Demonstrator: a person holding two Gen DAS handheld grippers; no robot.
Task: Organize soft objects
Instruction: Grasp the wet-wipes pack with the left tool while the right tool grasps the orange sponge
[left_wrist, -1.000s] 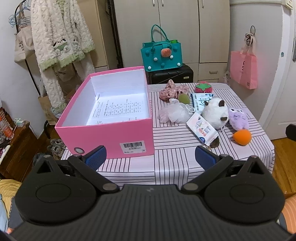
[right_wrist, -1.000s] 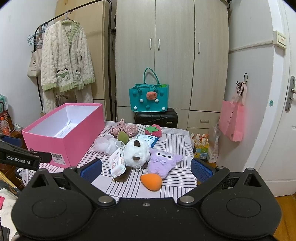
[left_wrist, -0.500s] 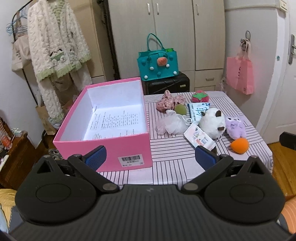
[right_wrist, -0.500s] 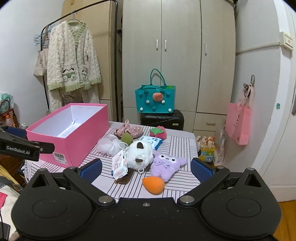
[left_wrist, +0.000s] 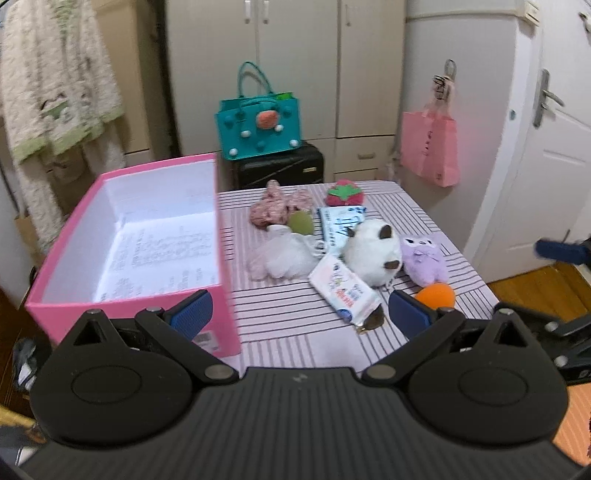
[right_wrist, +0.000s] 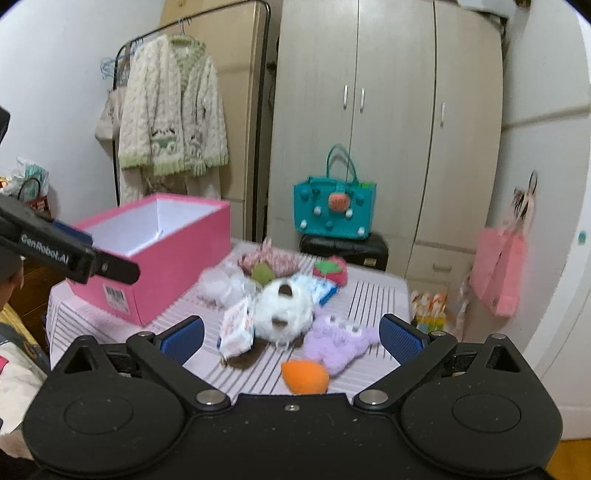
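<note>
The striped table (left_wrist: 295, 332) carries an open pink box (left_wrist: 129, 236) on its left side, holding only a printed sheet (left_wrist: 159, 254). To its right lie the soft things: white plush (left_wrist: 373, 251), mesh sponge (left_wrist: 284, 254), purple plush (left_wrist: 423, 254), orange sponge (left_wrist: 436, 295). Both grippers hover short of the table's near edge with jaws spread wide and nothing held, left gripper (left_wrist: 299, 310), right gripper (right_wrist: 291, 332). Since 1 second ago, both have edged nearer the pile.
</note>
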